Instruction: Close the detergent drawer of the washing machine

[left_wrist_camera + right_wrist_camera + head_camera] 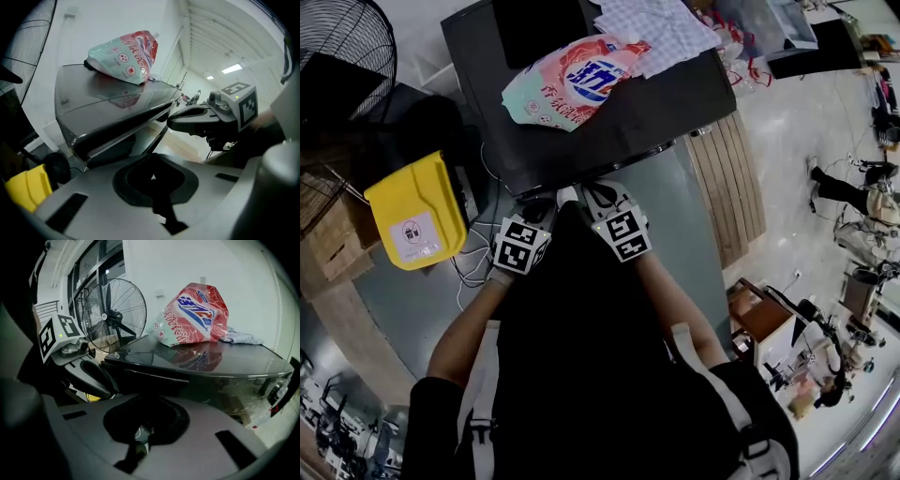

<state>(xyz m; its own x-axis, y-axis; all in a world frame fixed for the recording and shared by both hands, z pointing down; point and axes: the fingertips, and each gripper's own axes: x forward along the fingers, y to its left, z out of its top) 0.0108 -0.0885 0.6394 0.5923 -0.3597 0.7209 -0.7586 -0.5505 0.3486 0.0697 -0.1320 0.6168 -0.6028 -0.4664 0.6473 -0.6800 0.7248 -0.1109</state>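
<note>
The washing machine (609, 122) has a dark glossy top, and a pink and white detergent pouch (572, 80) lies on it. In the head view both grippers sit side by side at its front edge. My left gripper (542, 208) and my right gripper (598, 195) are both shut with nothing held. In the left gripper view the shut jaws (153, 174) point at the machine's front corner (108, 140), with the right gripper (187, 119) alongside. The right gripper view shows its shut jaws (140, 427) below the machine's top edge (197, 371). I cannot make out the detergent drawer in any view.
A yellow bin (412, 211) stands on the floor to the left, with cables (473, 262) beside it. A black fan (342, 47) is at the far left and a checked cloth (661, 28) lies on the machine's back. A wooden pallet (736, 183) leans at the right.
</note>
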